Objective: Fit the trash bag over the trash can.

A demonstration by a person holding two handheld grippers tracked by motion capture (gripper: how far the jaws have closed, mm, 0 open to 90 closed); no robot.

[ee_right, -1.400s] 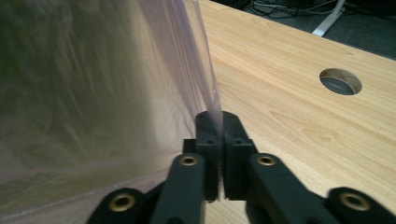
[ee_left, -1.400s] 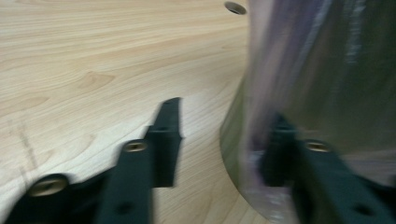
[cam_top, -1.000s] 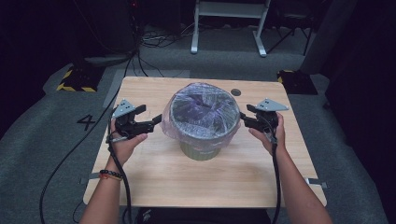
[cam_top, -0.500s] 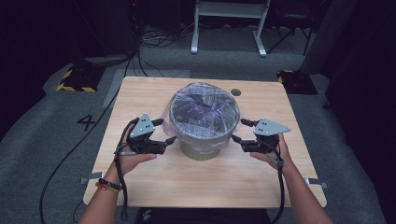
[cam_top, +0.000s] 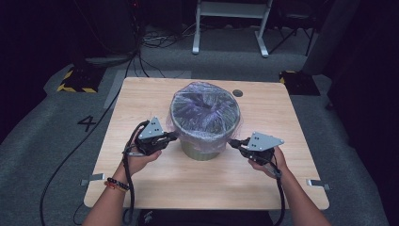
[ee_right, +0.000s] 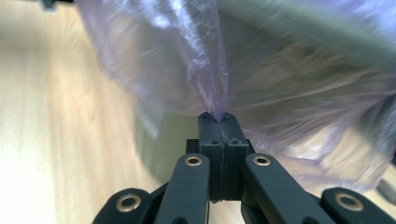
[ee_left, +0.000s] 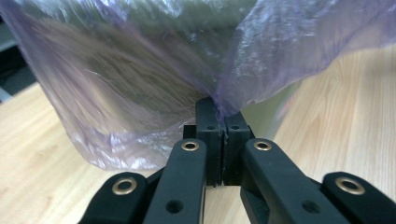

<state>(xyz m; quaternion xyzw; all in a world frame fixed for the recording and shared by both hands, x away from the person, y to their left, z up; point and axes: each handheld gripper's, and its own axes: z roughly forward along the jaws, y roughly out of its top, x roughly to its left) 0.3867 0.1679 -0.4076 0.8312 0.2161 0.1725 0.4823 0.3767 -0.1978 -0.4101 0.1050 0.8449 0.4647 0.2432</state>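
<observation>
A grey-green round bin (cam_top: 203, 149) stands in the middle of the wooden table (cam_top: 141, 99), lined with a thin purple plastic bag (cam_top: 205, 109) that folds over its rim and hangs down the sides. My left gripper (cam_top: 175, 136) has just closed and is shut on the bag's hanging edge (ee_left: 233, 79) at the bin's left side. My right gripper (cam_top: 232, 142) has also just closed, and it pinches a fold of the bag (ee_right: 212, 70) at the bin's right side. Both sets of jaws (ee_left: 222, 122) (ee_right: 218, 120) meet with film drawn between the pads.
A small dark round hole (cam_top: 238, 93) sits in the tabletop behind the bin. Beyond the table are grey floor, loose cables (cam_top: 155, 40), a white frame (cam_top: 230, 23) and yellow-black striped blocks (cam_top: 75, 80). Bare wood lies in front of the bin.
Both hands came down and toward the table's front, from beside the bin's rim to its lower sides. Both grippers went from open to shut on the bag's edge.
</observation>
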